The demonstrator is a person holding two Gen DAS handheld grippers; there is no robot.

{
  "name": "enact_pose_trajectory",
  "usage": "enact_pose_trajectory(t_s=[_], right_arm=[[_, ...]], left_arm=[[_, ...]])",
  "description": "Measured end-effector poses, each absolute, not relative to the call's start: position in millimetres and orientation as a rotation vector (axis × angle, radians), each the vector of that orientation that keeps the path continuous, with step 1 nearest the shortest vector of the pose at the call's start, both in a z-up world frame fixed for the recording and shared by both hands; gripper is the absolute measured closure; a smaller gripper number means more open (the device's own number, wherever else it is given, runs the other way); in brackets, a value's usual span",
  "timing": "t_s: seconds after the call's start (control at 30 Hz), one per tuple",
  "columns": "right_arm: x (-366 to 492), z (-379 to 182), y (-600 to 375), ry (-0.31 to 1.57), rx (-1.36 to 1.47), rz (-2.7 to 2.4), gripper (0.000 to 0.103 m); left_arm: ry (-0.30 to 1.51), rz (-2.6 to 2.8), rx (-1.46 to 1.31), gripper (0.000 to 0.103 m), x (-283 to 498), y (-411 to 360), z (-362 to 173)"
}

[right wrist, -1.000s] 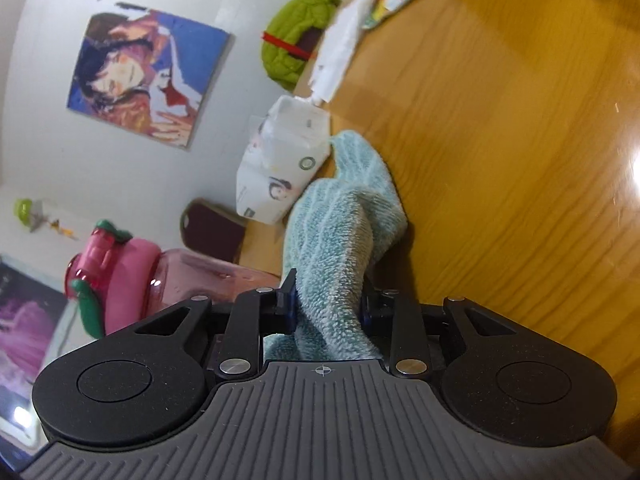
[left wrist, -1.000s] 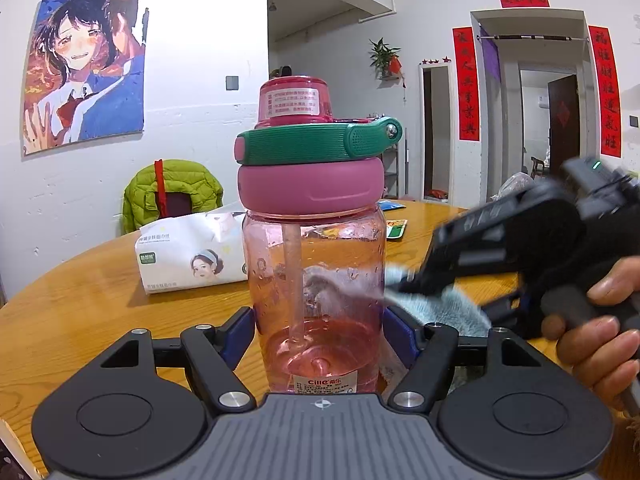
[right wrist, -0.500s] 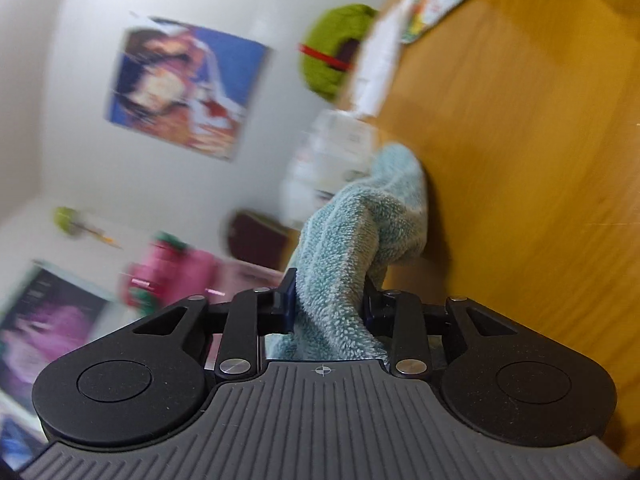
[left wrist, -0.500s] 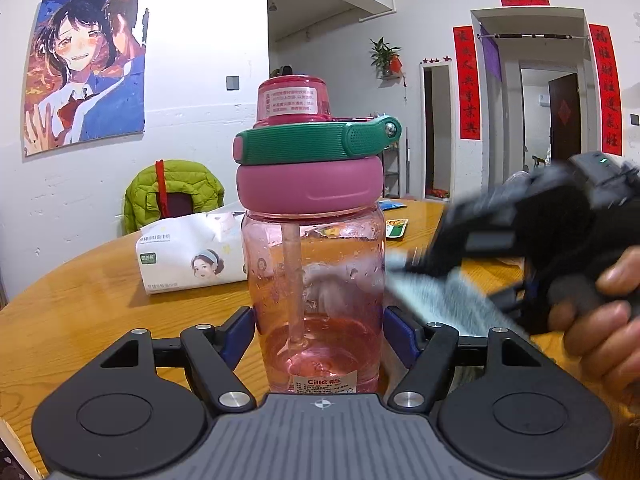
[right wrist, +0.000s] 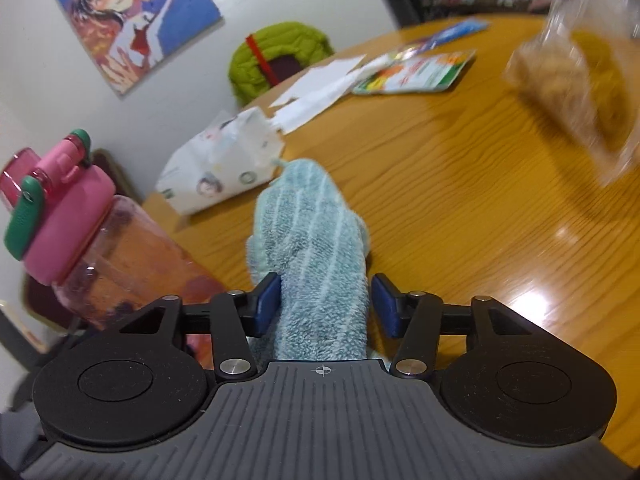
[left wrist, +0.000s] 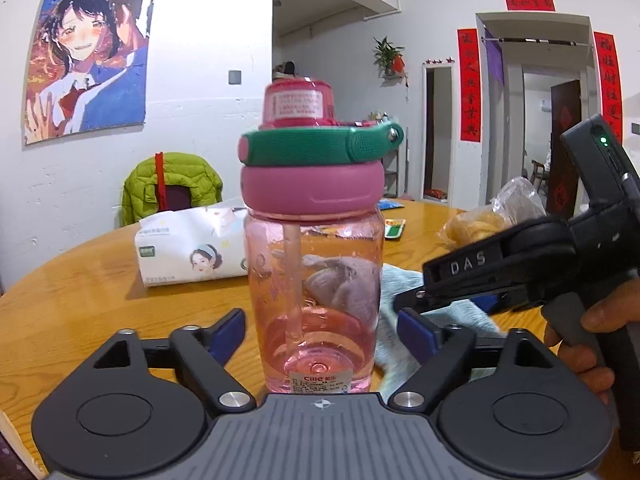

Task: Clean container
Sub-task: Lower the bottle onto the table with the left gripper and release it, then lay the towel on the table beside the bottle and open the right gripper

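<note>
We see the clear pink plastic bottle (left wrist: 314, 300) upright on the round wooden table (left wrist: 80, 296), between our spread left gripper (left wrist: 320, 330). Only the right view shows our right gripper (right wrist: 326, 304) spread around the fuzzy teal cloth (right wrist: 312, 240).

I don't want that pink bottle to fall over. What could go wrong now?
The pink bottle stands between the open fingers of the left gripper with nothing holding it, so a push from the cloth might tip it. The cloth also lies loose in the open right gripper and may slip out.
</note>
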State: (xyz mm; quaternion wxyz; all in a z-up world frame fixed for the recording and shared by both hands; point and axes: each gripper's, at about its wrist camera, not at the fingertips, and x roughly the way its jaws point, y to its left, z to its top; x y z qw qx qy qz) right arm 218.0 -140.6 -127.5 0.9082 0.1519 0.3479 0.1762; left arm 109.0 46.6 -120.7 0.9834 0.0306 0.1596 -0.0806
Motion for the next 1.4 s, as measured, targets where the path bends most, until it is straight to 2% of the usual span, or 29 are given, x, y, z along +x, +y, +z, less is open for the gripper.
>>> enact_pose_trajectory(t_s=[0.1,0.2,0.4,0.6,1.1,1.27,1.4], right_arm=[[212.6,-120.9,-138.9,0.640,0.220,0.280,0.036],[208.4,-115.4,-146.4,0.601,0.266,0.327,0.027],[205.1,-111.5,-149.4,0.582,0.349,0.419,0.013],[197.7,-108.4,-142.8,0.580,0.353,0.414,0.001],[132.8,-102.7,-140.5,0.587,0.198,0.286,0.000],[91.5,-102.4,-131.7,0.371,0.000,0.296,0.000],[61.0,-95.0,-119.8,0.266,-0.103,0.265,0.000]], left_arm=[[0.316,-0.153,0.041,0.011,108.0,50.1,-118.9],[0.316,-0.146,0.023,0.009,107.7,53.0,-117.6],[0.354,-0.102,0.017,0.001,106.3,51.5,-113.8],[0.405,-0.084,0.022,0.001,97.1,46.1,-111.5],[0.554,0.011,-0.090,0.001,69.9,46.5,-110.6],[0.540,0.040,-0.056,0.001,51.4,45.7,-105.1],[0.533,0.025,-0.031,0.001,37.9,44.6,-97.5]])
